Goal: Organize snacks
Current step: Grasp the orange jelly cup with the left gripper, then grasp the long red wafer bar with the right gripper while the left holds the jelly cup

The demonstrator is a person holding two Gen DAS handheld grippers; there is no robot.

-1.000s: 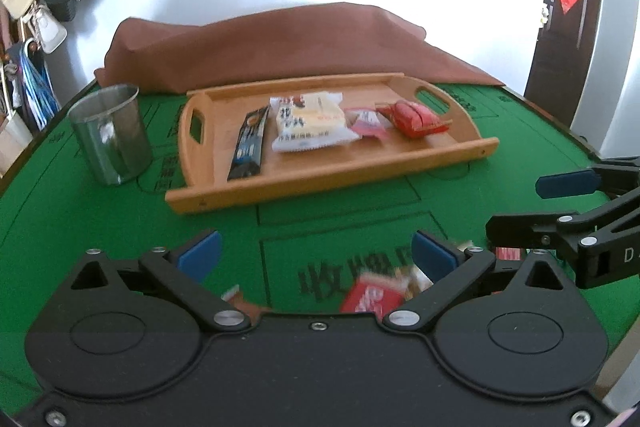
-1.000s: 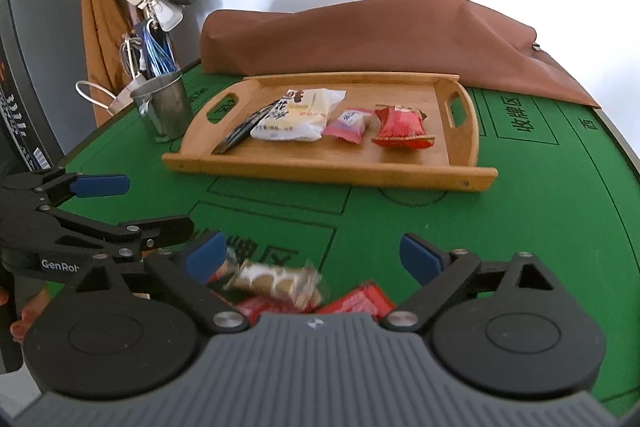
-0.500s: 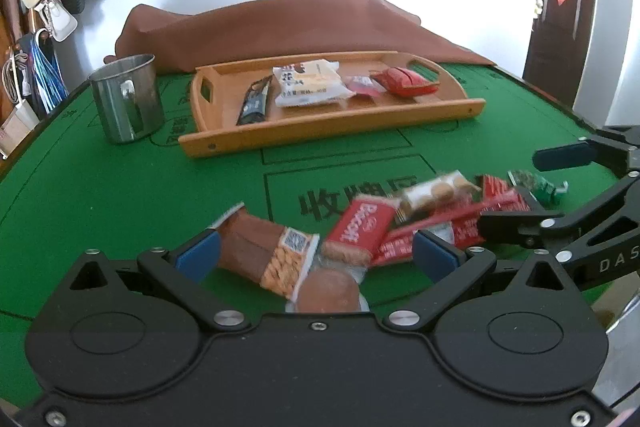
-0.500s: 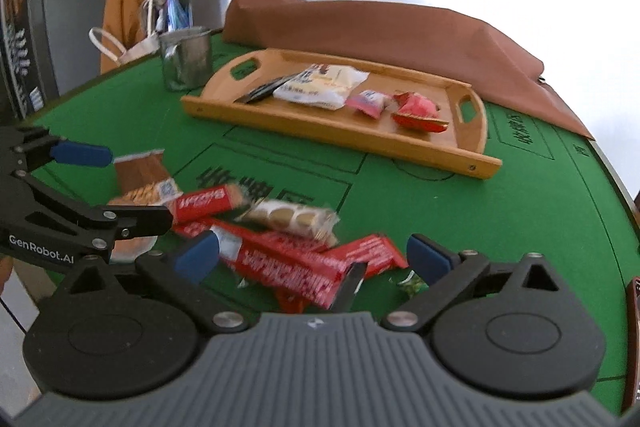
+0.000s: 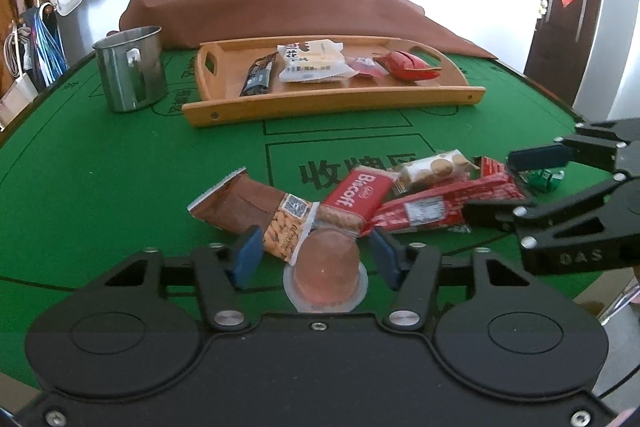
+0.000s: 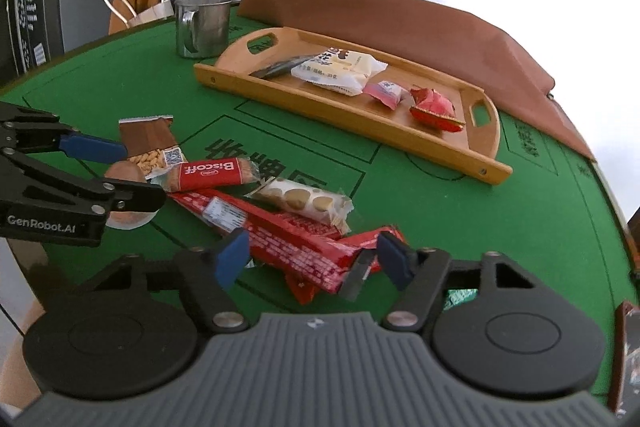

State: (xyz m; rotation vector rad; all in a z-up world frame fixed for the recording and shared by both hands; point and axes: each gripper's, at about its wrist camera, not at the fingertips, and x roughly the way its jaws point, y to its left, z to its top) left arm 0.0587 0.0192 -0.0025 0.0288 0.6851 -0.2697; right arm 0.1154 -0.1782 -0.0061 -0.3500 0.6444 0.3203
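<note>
Your left wrist camera sits low over the near edge of the green table, looking straight ahead to 12 o'clock, with the snack pile close below and the wooden tray farther off. Your right wrist camera is just as low and close, but turned toward 11 o'clock, so the tray runs off toward 1 o'clock. Both views share the pile, the tray and the metal cup. Each view catches the other gripper at its edge: the right gripper at 3 o'clock, the left gripper at 9 o'clock.
</note>
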